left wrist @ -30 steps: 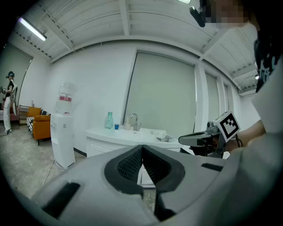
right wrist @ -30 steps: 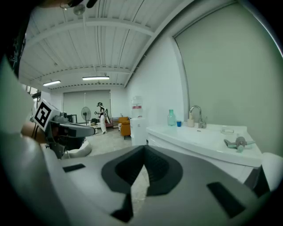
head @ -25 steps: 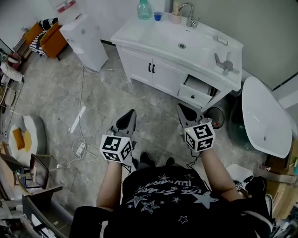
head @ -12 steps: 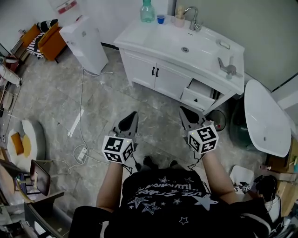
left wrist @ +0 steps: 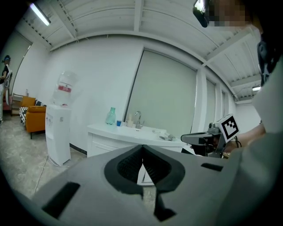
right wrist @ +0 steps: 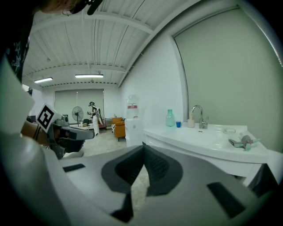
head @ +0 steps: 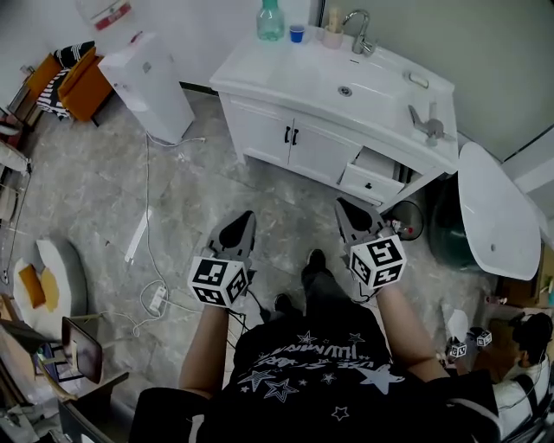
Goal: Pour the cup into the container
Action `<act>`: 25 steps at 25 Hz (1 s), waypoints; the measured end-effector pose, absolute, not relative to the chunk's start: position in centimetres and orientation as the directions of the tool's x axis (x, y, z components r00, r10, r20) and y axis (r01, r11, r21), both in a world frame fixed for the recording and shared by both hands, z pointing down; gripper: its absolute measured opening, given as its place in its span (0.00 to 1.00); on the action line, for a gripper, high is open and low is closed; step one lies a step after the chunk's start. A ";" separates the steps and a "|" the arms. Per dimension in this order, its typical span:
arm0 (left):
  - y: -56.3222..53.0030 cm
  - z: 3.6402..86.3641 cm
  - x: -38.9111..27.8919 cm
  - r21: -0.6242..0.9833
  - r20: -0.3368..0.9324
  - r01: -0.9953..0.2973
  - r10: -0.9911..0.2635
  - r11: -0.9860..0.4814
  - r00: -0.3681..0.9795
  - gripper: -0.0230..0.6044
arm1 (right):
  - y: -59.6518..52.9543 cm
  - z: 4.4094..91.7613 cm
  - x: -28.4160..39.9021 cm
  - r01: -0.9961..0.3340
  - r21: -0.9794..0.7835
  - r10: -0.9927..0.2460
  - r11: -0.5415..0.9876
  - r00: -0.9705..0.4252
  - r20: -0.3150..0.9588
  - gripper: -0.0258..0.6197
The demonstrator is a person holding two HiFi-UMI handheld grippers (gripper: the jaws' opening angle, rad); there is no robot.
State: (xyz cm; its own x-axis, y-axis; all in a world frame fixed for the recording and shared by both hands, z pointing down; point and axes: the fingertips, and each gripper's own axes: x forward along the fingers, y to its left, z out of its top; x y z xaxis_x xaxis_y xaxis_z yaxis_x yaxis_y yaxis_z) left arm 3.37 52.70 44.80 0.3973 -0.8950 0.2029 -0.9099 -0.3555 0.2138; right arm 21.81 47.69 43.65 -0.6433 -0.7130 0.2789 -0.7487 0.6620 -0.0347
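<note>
A small blue cup (head: 297, 34) stands at the back of the white vanity counter (head: 260, 69), between a teal bottle (head: 270, 19) and a beige container (head: 331, 35) beside the faucet (head: 357, 30). The cup (right wrist: 178, 124) is also small and distant in the right gripper view. My left gripper (head: 243, 216) and right gripper (head: 344, 205) are held side by side over the floor, well short of the vanity. Both point toward it. Each is shut with nothing between its jaws, as the left gripper view (left wrist: 142, 148) and right gripper view (right wrist: 143, 148) show.
The vanity has a sink basin (head: 346, 86), a grey tool (head: 428, 125) on its right end and an open drawer (head: 372, 173) below. A water dispenser (head: 151, 78) stands left, a white oval fixture (head: 493, 216) right. A cable and power strip (head: 157, 298) lie on the floor.
The person has stepped toward the vanity, and a foot now shows forward between the grippers. Both grippers stay shut and level, side by side.
</note>
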 end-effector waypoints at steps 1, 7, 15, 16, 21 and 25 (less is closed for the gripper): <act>52.2 45.0 3.1 0.215 0.207 -0.910 -0.894 -0.355 0.398 0.06 | 46.9 43.8 21.9 -0.755 -0.038 -0.719 0.654 -0.636 0.280 0.05; 47.7 45.6 1.0 0.197 0.227 -0.925 -0.902 -0.326 0.366 0.06 | 40.5 44.8 22.1 -0.766 -0.063 -0.728 0.639 -0.629 0.273 0.05; 37.0 44.7 -1.0 0.163 0.220 -0.948 -0.926 -0.275 0.306 0.06 | 26.9 44.4 19.9 -0.753 -0.110 -0.719 0.649 -0.655 0.234 0.05; 35.6 44.5 -1.1 0.158 0.220 -0.949 -0.927 -0.273 0.303 0.06 | 25.3 44.4 19.7 -0.751 -0.110 -0.718 0.651 -0.656 0.234 0.05; 29.1 44.0 -0.9 0.150 0.226 -0.957 -0.933 -0.250 0.279 0.06 | 18.5 44.1 19.2 -0.738 -0.111 -0.704 0.666 -0.670 0.235 0.11; 24.6 43.7 -0.6 0.134 0.230 -0.962 -0.937 -0.239 0.265 0.06 | 14.0 44.5 19.0 -0.725 -0.131 -0.687 0.676 -0.685 0.243 0.21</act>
State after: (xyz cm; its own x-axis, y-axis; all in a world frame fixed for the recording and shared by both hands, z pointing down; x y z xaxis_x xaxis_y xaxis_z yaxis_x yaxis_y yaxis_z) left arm -0.57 24.60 43.67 0.2647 -0.9366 0.2295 -0.9618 -0.2390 0.1336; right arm 19.03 14.01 44.51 -0.6846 -0.6871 0.2433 -0.7250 0.6762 -0.1307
